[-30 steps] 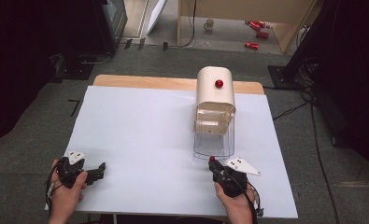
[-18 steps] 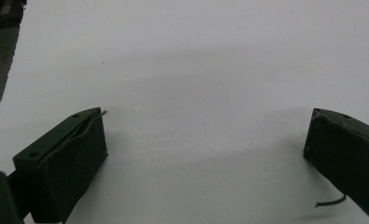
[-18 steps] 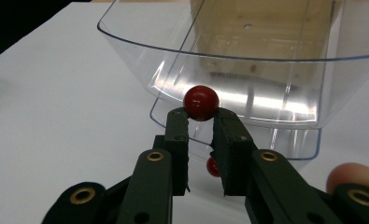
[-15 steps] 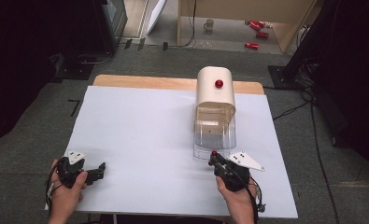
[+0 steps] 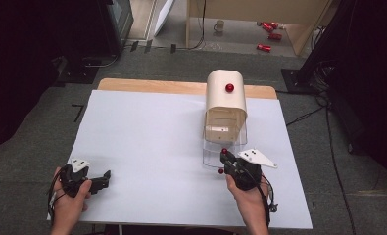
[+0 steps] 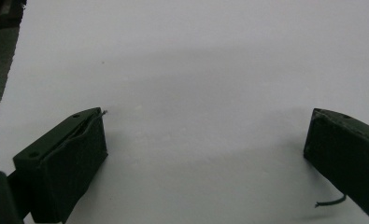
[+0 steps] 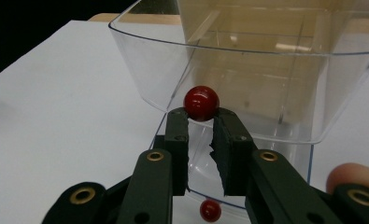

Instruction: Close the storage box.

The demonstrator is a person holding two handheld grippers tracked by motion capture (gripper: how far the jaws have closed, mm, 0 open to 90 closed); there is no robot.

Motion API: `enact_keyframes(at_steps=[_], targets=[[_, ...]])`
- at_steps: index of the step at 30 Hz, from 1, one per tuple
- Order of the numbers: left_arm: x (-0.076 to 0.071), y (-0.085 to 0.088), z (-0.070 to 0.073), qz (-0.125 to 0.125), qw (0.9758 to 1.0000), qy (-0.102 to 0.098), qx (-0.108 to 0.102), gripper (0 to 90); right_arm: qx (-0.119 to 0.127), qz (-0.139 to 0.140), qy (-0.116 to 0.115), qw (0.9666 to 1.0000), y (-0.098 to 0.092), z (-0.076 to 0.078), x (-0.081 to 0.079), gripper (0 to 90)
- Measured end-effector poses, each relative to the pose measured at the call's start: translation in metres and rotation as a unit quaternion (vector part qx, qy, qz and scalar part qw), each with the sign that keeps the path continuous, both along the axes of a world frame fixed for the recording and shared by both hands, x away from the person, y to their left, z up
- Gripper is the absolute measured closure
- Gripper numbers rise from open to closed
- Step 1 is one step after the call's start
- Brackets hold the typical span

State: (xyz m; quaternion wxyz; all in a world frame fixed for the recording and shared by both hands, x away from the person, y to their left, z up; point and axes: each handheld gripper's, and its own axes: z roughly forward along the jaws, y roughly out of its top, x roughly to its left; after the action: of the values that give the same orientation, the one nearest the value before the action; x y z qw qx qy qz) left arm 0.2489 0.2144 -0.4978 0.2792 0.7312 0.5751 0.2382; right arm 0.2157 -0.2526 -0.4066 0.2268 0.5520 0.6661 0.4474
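A beige, round-topped box (image 5: 225, 100) stands at the back right of the white table, with a red ball (image 5: 229, 88) on its top. A clear plastic flap (image 5: 211, 155) reaches out from its open front towards me. In the right gripper view the flap (image 7: 247, 79) curves up like a clear tub. My right gripper (image 5: 225, 156) (image 7: 201, 117) is shut on the flap's red knob (image 5: 224, 151) (image 7: 201, 103) and holds its front edge raised. A smaller red spot (image 7: 210, 210) shows below through the plastic. My left gripper (image 5: 104, 179) (image 6: 205, 154) rests open on the table at the near left, nothing between its jaws.
The white table sheet (image 5: 152, 147) has a wooden strip (image 5: 152, 86) along its far edge. Beyond the table, on the floor, lie cables, red cans (image 5: 265, 47), a mug (image 5: 220, 25) and dark equipment stands.
My right gripper has risen and shifted slightly away from me with the red knob, tilting the clear flap's front edge up off the table. The left hand has stayed put.
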Motion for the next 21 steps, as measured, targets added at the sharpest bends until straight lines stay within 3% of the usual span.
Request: enact_keyframes(at_steps=[21], targets=[[0.0, 0.0, 0.0, 0.0, 1.0, 0.0, 0.0, 0.0, 0.007, -0.015, 0.011, 0.9998, -0.006, 0.001, 0.04, 77.4]])
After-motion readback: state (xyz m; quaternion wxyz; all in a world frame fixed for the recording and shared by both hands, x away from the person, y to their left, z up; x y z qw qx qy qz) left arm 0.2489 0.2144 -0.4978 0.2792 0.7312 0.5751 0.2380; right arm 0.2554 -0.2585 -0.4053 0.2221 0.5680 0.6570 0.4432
